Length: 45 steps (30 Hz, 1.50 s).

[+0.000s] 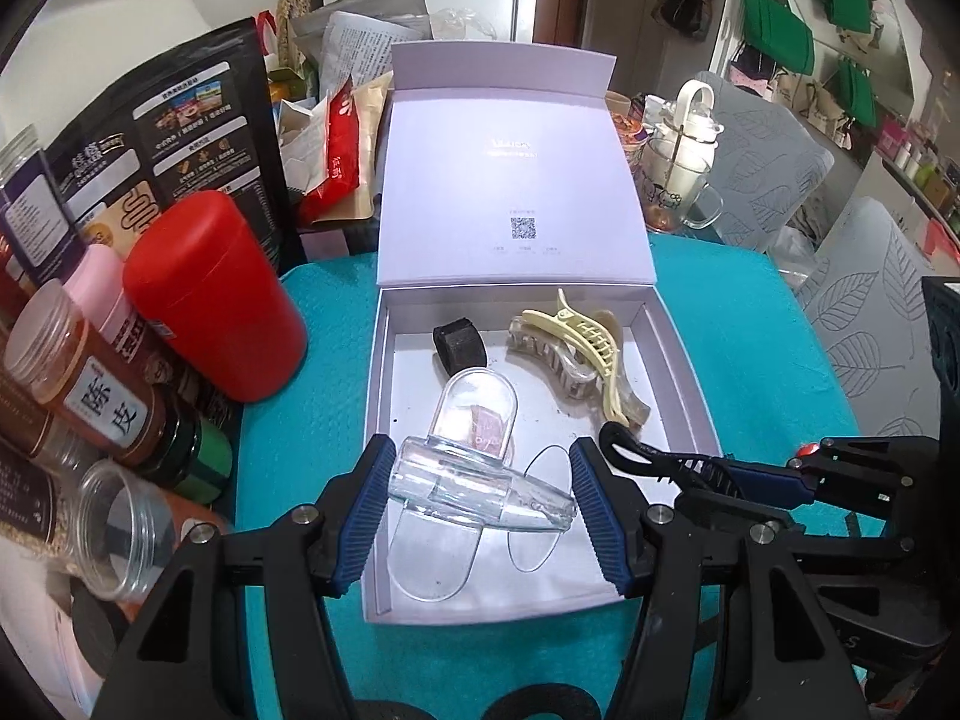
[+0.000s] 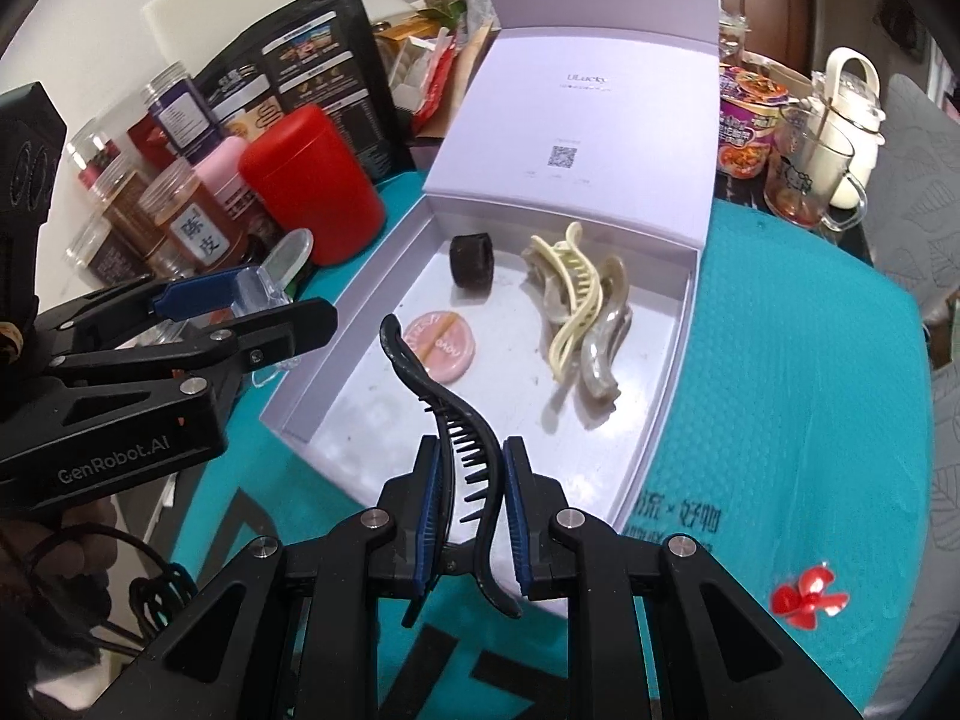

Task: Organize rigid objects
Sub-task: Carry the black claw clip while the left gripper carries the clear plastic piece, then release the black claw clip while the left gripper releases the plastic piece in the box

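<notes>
The landmark is the open lavender cardboard gift box (image 1: 384, 420), lid folded back, standing on a teal mat.

**Left gripper** (image 1: 480, 507): jaws clenched part-way on a clear, hard plastic clip-like piece (image 1: 480, 480) with rounded flat paddles. It hangs over the near left part of the box floor. The piece looks light and stiff, with a smooth glossy surface likely to slip between ribbed pads. It is taken across its thicker central barrel, which is judged the soundest hold; the thin paddles would probably flex or crack under pressure.

**Right gripper** (image 2: 465, 507): jaws fully clenched on a black plastic toothed hair clip (image 2: 462, 438), curved and slender, gripped near its lower end. The clip's free tip reaches over the near edge of the box. It appears light and rigid. The teeth look thin and could snap, so pressure is best kept on the solid spine, as now.

**Already inside the box:**
- a cream plastic claw clip (image 2: 579, 300) lying over a pearly grey claw clip (image 2: 600, 354), toward the right wall;
- a black ring-shaped band (image 2: 472, 263) near the back wall;
- a round pink disc (image 2: 443, 345) near the middle of the floor.

Bare floor remains at the near side of the box for both held pieces.
</notes>
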{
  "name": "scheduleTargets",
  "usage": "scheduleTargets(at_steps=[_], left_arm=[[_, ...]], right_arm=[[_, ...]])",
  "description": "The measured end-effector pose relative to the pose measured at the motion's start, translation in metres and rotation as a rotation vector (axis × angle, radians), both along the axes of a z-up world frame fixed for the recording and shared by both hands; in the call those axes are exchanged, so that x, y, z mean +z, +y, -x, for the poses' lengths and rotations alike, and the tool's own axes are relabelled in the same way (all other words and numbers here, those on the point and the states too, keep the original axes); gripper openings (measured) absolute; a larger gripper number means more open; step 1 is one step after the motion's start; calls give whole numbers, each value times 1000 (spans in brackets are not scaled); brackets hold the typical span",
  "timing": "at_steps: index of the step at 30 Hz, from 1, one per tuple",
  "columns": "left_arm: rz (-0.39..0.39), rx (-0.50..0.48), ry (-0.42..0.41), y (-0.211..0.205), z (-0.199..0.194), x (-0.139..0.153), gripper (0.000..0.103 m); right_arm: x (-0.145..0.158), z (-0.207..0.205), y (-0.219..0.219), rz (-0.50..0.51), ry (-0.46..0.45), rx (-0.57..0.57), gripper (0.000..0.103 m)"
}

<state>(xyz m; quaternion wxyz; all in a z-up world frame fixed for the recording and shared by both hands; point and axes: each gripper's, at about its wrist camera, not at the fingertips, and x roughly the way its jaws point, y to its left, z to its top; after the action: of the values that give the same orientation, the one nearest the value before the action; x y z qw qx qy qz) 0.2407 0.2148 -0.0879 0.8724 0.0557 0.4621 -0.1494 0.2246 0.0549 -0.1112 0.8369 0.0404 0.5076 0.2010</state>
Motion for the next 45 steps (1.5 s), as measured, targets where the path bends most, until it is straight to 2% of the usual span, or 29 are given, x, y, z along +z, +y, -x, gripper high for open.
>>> scheduleTargets(at_steps=[15,29,38,45], left_arm=[[-27,-57,51,-9,-38,-40,59],[-51,-109,103,-15,-62,-74,59],[-49,-112,141,-20,-70,-89,59],[-62,-107,171,-20,-73,-98,59]], right_arm=[[-36,-38,-5,0,44,-69,20],[-67,-56,-10,-21,109,-148,20],[-69,-67,-4,42,86,-150,20],[-71,-70,-5,49,91,-150,21]])
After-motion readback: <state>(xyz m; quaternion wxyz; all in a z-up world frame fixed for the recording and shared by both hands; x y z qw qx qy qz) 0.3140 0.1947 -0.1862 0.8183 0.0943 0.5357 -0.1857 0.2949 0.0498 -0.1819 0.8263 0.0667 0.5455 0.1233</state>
